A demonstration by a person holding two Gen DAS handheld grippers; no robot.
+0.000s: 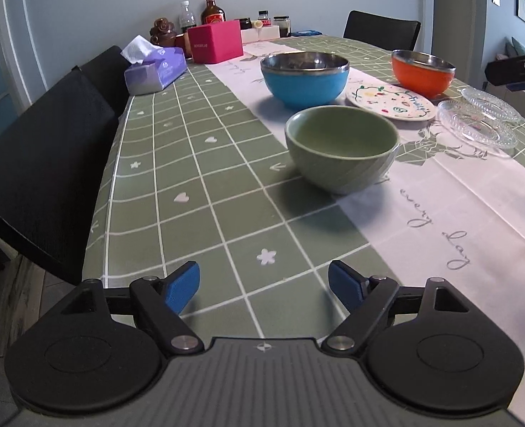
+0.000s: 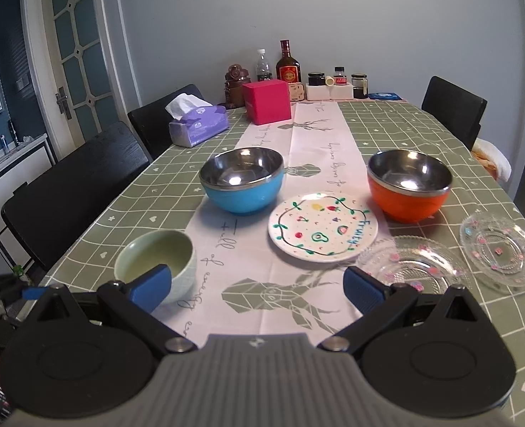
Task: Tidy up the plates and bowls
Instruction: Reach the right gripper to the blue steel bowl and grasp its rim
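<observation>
A green ceramic bowl (image 1: pixel 342 147) (image 2: pixel 155 259) stands nearest. Behind it are a blue steel-lined bowl (image 1: pixel 305 76) (image 2: pixel 242 179) and an orange steel-lined bowl (image 1: pixel 422 71) (image 2: pixel 408 185). A white painted plate (image 1: pixel 390 101) (image 2: pixel 323 227) lies between them. Two clear glass plates (image 1: pixel 476 124) (image 2: pixel 410 265) (image 2: pixel 500 247) lie to its right. My left gripper (image 1: pixel 264 286) is open and empty, low over the tablecloth in front of the green bowl. My right gripper (image 2: pixel 257 286) is open and empty, above the table's near end, its left finger overlapping the green bowl in view.
The table (image 1: pixel 198 178) (image 2: pixel 422 131) has a green checked cloth with a white runner. A tissue pack (image 1: pixel 155 71) (image 2: pixel 198 126), a pink box (image 1: pixel 216 44) (image 2: pixel 267 101), bottles and jars stand at the far end. Black chairs (image 1: pixel 48 163) (image 2: pixel 73 192) (image 2: pixel 454 110) line both sides.
</observation>
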